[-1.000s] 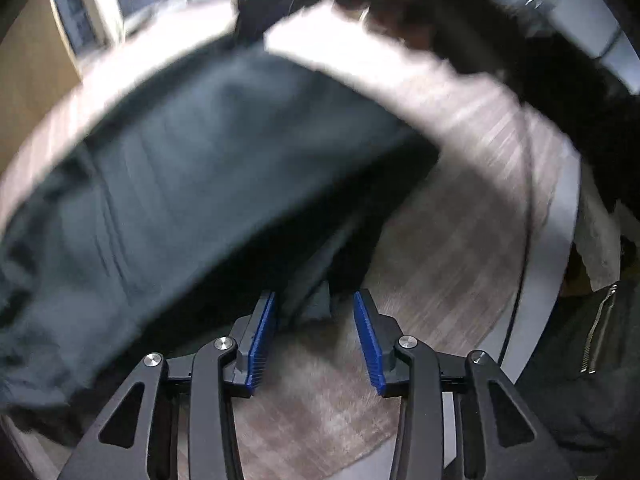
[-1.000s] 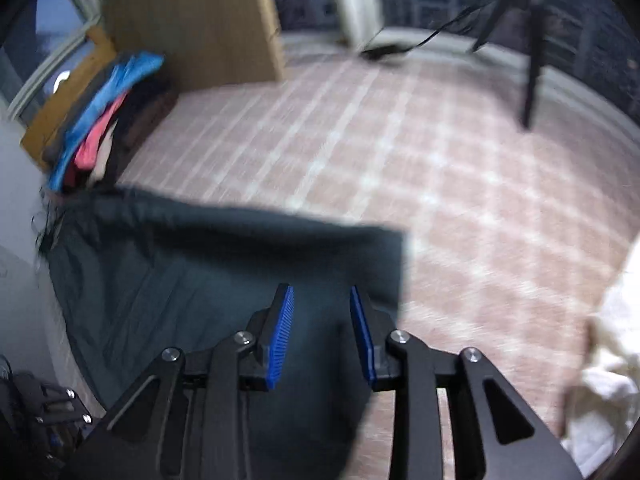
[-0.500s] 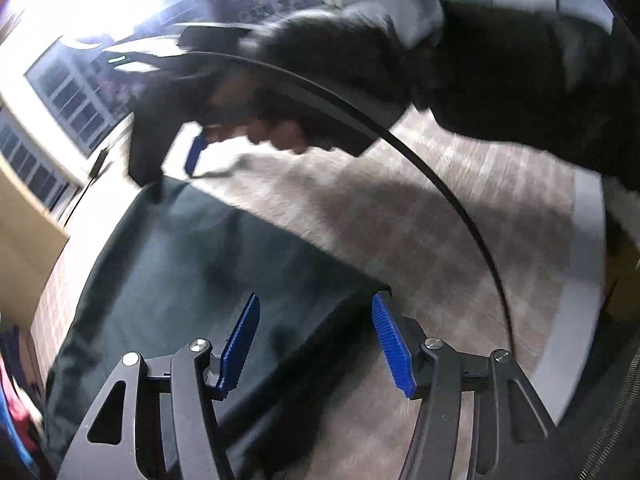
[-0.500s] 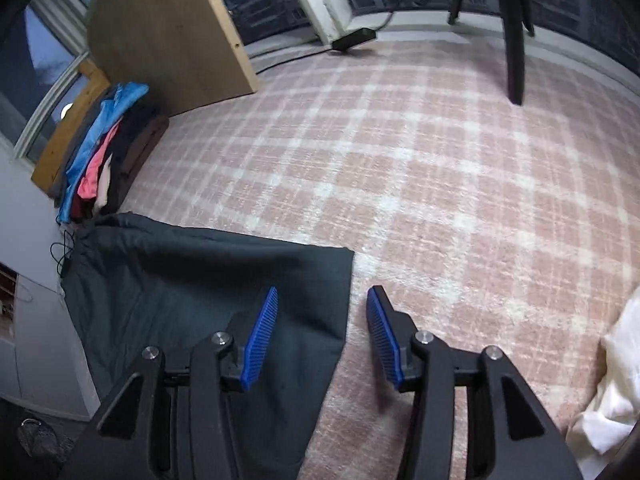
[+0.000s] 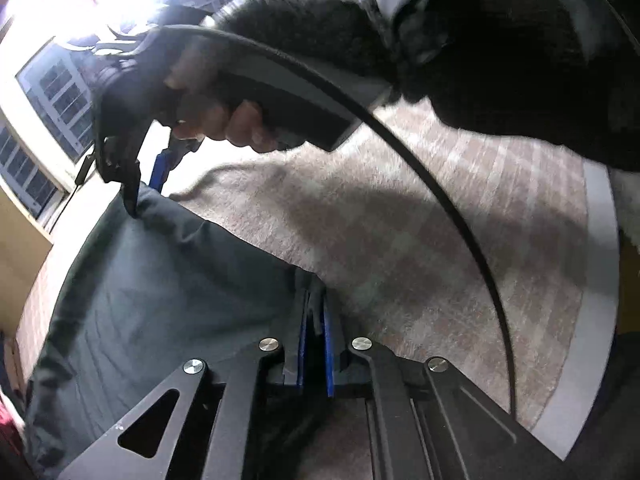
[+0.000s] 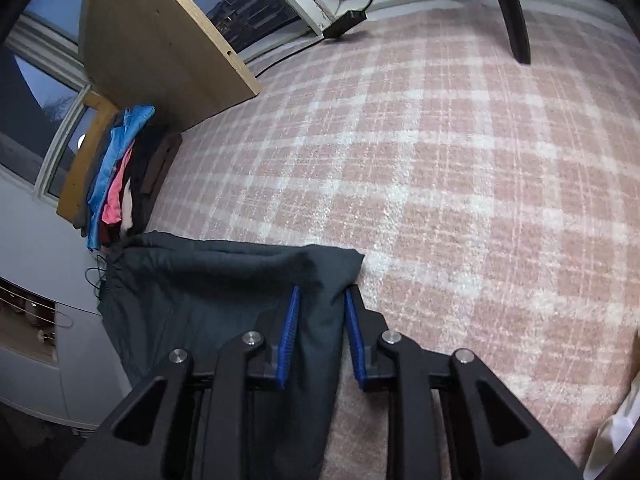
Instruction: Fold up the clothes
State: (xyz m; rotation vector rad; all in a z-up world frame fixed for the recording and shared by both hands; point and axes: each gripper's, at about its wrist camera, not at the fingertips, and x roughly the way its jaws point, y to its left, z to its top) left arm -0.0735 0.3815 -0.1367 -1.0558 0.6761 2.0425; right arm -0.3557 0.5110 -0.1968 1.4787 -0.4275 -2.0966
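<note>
A big dark green cloth garment (image 5: pixel 160 308) lies spread flat on the pink and white checked carpet (image 6: pixel 460 184). In the left wrist view it fills the side from 7 to 10 o'clock. The left gripper (image 5: pixel 314 344) has its blue pads squeezed nearly together, and a thin edge of the garment sits pinched between them. The right gripper (image 6: pixel 320 320) is at the garment's other corner, seen in the left view at 10 o'clock, where its dark tip presses into the cloth beside the person's hand (image 5: pixel 224 120). Its blue pads stand a little apart with a bunched fold of cloth between them; I cannot tell if they press on it yet. Holding two corners of one edge probably lets the person lift that edge evenly and lay it over the rest. A pile of blue, pink and dark clothes (image 6: pixel 116 176) waits by the wooden board (image 6: pixel 160 40) at 9 o'clock in the right view.
</note>
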